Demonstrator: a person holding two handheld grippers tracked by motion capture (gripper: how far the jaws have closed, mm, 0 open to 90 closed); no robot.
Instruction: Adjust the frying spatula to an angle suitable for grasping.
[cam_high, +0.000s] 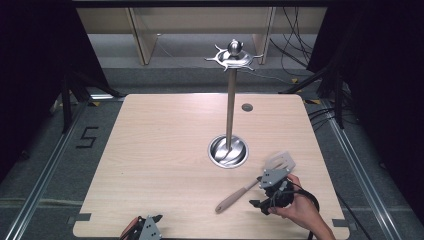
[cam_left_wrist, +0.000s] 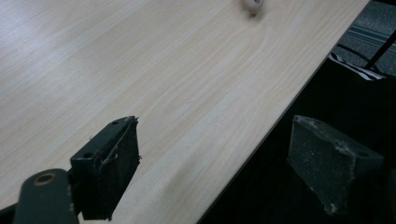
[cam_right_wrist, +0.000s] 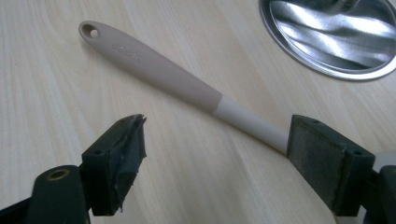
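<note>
the spatula (cam_right_wrist: 154, 65) is laid flat on the table (cam_high: 165, 150), just beside the round base of the metal stand (cam_high: 228, 151). the right claw (cam_right_wrist: 215, 158) is held wide open over its handle, gripping nothing. the left claw (cam_left_wrist: 215, 158) is held open and empty at the table's near edge.

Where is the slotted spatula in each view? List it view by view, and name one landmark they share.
High view: spatula lies right of centre near the front, by the right claw.
Left gripper view: its handle tip at the top edge.
Right gripper view: handle runs diagonally across the middle.
Shared landmark: the wooden table.
</note>
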